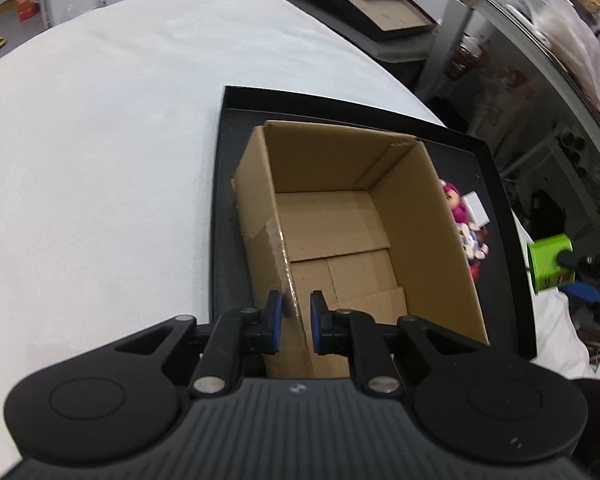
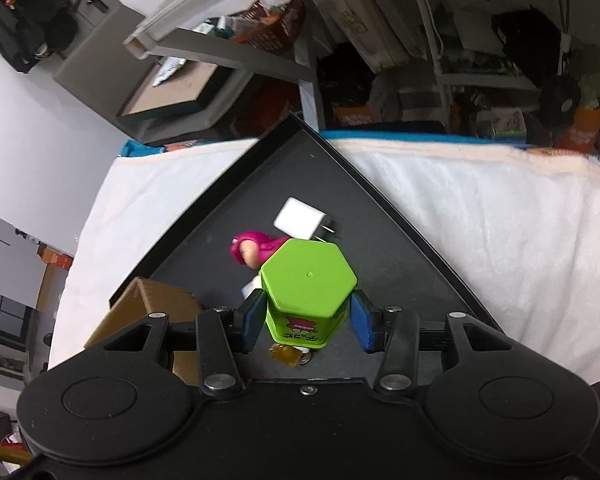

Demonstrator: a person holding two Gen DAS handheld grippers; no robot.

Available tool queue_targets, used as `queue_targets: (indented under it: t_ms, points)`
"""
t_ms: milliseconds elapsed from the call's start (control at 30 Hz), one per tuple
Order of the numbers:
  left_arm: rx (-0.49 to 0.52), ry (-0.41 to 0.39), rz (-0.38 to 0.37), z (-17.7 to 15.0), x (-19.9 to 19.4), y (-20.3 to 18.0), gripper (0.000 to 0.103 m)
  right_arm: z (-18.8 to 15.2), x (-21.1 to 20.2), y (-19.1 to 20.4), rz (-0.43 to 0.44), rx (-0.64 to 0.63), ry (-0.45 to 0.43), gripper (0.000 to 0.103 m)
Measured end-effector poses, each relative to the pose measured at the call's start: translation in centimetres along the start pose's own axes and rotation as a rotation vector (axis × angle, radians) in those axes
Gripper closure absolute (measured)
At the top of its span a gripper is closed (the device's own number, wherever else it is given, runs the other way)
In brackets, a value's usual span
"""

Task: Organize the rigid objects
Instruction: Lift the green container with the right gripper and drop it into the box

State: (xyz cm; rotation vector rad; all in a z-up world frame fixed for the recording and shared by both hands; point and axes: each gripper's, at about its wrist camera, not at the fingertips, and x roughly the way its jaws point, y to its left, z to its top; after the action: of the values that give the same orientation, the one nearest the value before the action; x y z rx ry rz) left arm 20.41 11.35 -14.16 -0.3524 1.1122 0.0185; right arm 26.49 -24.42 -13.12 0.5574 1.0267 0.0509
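An open, empty cardboard box (image 1: 340,220) stands on a black tray (image 1: 225,200) on a white-covered table. My left gripper (image 1: 297,312) is shut on the box's near left wall, one blue pad on each side of it. My right gripper (image 2: 308,322) is shut on a green hexagonal tin (image 2: 308,284) and holds it above the tray (image 2: 400,280). The left wrist view shows the tin (image 1: 550,264) past the tray's right edge. Under the tin lie a pink-haired doll (image 2: 252,246), a white charger plug (image 2: 300,218) and a small gold piece (image 2: 286,356).
The white cloth (image 1: 100,160) covers the table to the left of the tray and around its corner (image 2: 500,220). Small toys (image 1: 466,224) lie in the tray right of the box. Beyond the table stand cluttered shelves (image 2: 480,40) and a flat framed board (image 1: 380,4).
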Motion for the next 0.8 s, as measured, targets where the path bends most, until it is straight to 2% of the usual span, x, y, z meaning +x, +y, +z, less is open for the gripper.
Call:
queue_targets:
  t_ms: [233,500,800]
  points:
    - [0.061,0.015,-0.041,0.1,-0.3,0.0,0.09,-0.4,-1.8,2.4,0.023,-0.056,-0.019,0.058]
    - [0.006,-0.004,-0.058,-0.4,-0.2,1.6,0.09,-1.7,-2.3,5.9,0.062,-0.133,-0.012,0.058]
    - [0.002,-0.035,-0.091,-1.0,-0.6,2.3,0.09,-4.5,-1.6,11.6,0.127,-0.283,0.019,0.058]
